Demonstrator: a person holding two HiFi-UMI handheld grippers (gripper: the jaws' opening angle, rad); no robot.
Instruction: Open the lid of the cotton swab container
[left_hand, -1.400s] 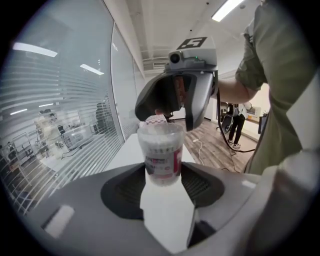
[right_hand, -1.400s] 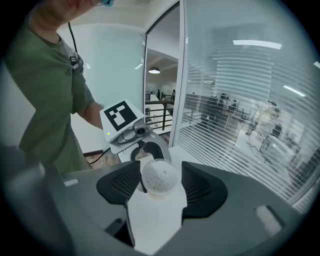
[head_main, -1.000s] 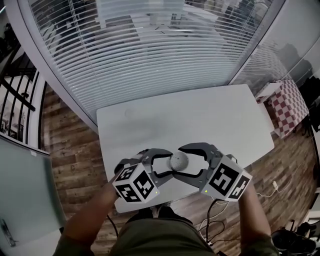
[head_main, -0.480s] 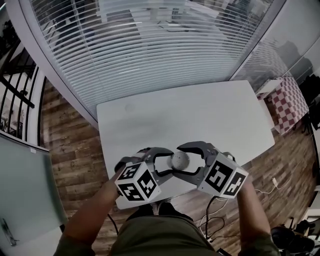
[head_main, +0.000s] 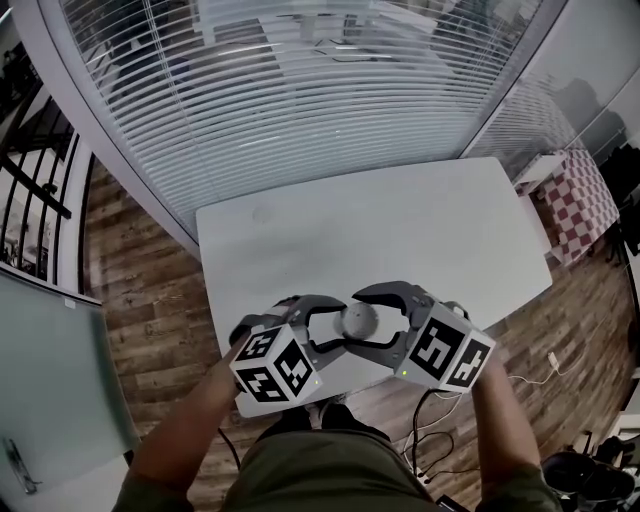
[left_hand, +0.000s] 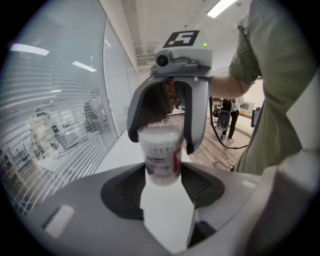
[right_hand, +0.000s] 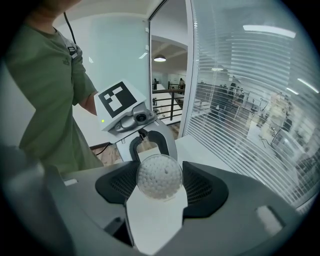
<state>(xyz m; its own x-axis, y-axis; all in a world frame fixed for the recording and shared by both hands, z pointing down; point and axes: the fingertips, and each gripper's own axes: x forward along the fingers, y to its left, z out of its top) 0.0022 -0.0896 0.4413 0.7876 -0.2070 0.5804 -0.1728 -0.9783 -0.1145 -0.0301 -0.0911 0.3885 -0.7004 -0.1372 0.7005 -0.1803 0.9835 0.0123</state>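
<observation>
The clear round plastic cotton swab container (head_main: 358, 320) hangs over the near edge of a white rectangular table (head_main: 400, 230). The left gripper (left_hand: 162, 186) clamps its labelled body and the right gripper (right_hand: 159, 187) is closed on its lid (left_hand: 159, 134). A brown wood-plank floor (head_main: 130, 300) surrounds the table, and white slatted blinds (head_main: 300, 100) stand beyond it.

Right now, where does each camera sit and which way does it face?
Head view: on the head, facing down at the table; both forearms, left gripper and right gripper on the cotton swab container.
Left gripper view: on the left gripper, facing the container's side between its jaws; torso at right.
Right gripper view: on the right gripper, facing the container's round end; torso at left.
Shared: each gripper view shows the other gripper.
</observation>
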